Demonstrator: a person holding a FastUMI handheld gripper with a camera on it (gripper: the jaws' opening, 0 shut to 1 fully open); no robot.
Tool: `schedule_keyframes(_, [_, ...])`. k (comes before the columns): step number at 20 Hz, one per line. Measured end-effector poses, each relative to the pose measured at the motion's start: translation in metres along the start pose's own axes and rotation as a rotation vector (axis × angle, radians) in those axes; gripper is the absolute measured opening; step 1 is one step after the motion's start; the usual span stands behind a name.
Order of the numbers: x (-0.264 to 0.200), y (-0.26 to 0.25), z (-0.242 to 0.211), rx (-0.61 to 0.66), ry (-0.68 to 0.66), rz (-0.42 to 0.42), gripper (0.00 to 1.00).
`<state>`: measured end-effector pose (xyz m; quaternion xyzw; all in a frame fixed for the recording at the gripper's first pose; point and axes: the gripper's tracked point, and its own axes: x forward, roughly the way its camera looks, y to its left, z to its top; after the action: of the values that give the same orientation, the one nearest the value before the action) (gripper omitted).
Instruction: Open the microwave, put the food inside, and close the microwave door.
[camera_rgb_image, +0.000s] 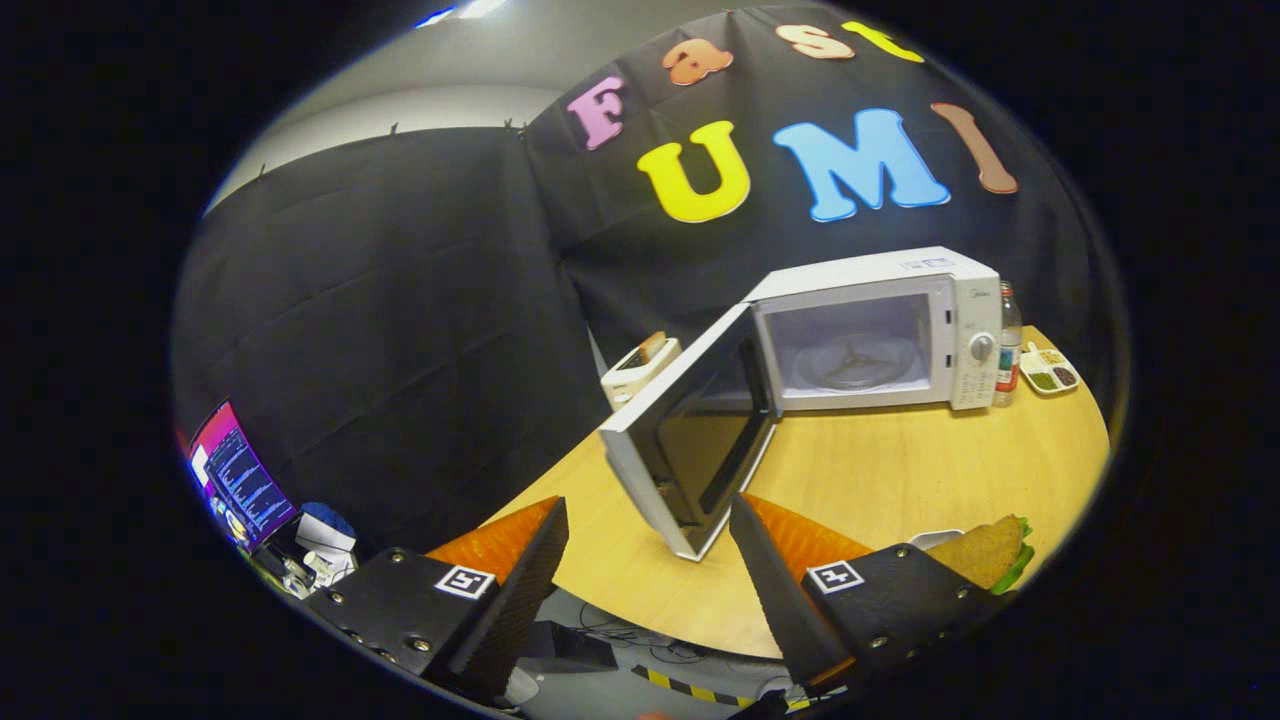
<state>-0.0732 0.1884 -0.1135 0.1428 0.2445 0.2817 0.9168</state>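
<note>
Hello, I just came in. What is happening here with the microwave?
A person is working with a handheld gripper at a wooden table. The microwave stands on the table with its door swung wide open, and the glass turntable inside is bare. The gripper's fingers are open and hold nothing; the door's edge lies just ahead of them. The food, a sandwich on a plate, sits beside the right finger, not yet picked up.

White microwave (880, 330) with its door (690, 440) swung wide open, and a sandwich (990, 550).
The microwave cavity holds a bare glass turntable (855, 365); the sandwich, showing green lettuce, lies on the desk (900, 470) in front, well apart from it.
</note>
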Motion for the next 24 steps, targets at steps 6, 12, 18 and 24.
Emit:
schedule_keyframes(6, [-0.026, -0.097, 0.027, 0.142, -0.005, -0.102, 0.98])
schedule_keyframes(12, [-0.043, -0.175, 0.035, 0.24, 0.027, -0.163, 0.98])
schedule_keyframes(18, [-0.056, -0.231, 0.001, 0.382, 0.165, -0.146, 0.98])
schedule_keyframes(24, [-0.068, -0.263, -0.056, 0.529, 0.268, -0.148, 0.95])
